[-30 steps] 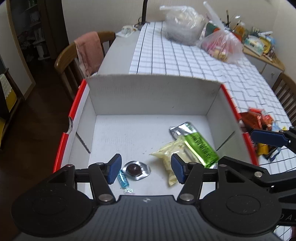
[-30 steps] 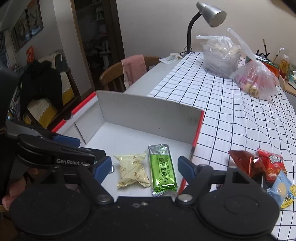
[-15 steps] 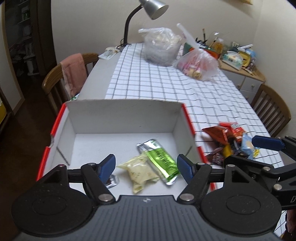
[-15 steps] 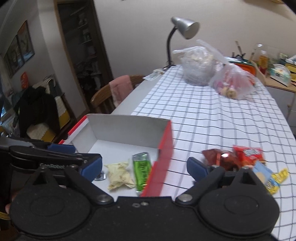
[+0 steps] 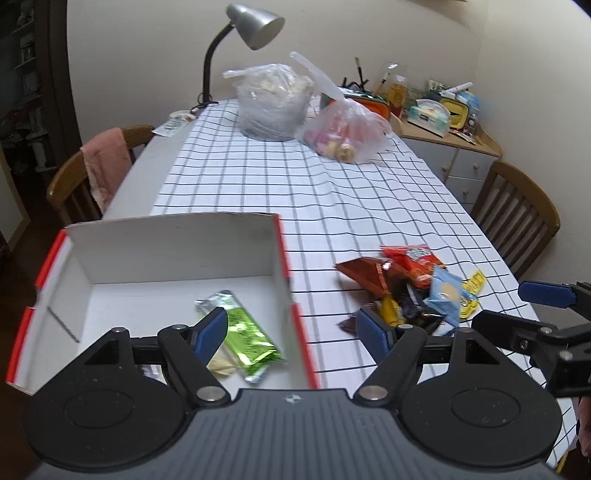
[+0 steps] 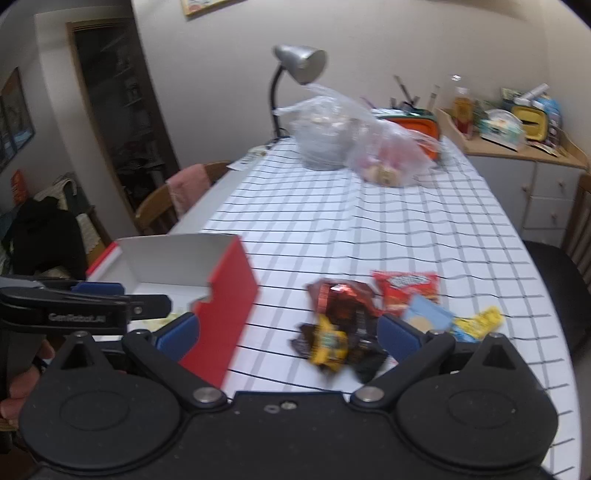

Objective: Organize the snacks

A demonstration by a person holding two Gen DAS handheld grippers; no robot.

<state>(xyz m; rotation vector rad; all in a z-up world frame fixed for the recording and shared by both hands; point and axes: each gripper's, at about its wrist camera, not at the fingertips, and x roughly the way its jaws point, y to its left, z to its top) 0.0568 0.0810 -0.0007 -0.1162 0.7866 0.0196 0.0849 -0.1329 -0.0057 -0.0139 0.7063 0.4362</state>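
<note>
A white box with red outer walls (image 5: 177, 251) (image 6: 229, 295) sits at the table's near left. Inside lie a green foil packet (image 5: 247, 336) and a pale yellow packet (image 5: 221, 363). A pile of snack packets (image 5: 410, 284) (image 6: 369, 314) lies on the checked cloth to the right of the box: dark red, red, light blue and yellow ones. My left gripper (image 5: 291, 328) is open and empty above the box's right wall. My right gripper (image 6: 286, 334) is open and empty, hovering near the pile; it also shows at the right edge of the left wrist view (image 5: 546, 295).
Two clear plastic bags (image 5: 273, 99) (image 5: 347, 129) and a grey desk lamp (image 5: 255, 22) stand at the table's far end. Wooden chairs stand on the left (image 5: 96, 173) and right (image 5: 517, 218). A cluttered sideboard (image 5: 443, 122) is at the back right.
Both grippers have swung right, away from the box interior toward the snack pile, and risen. Both stay open and empty.
</note>
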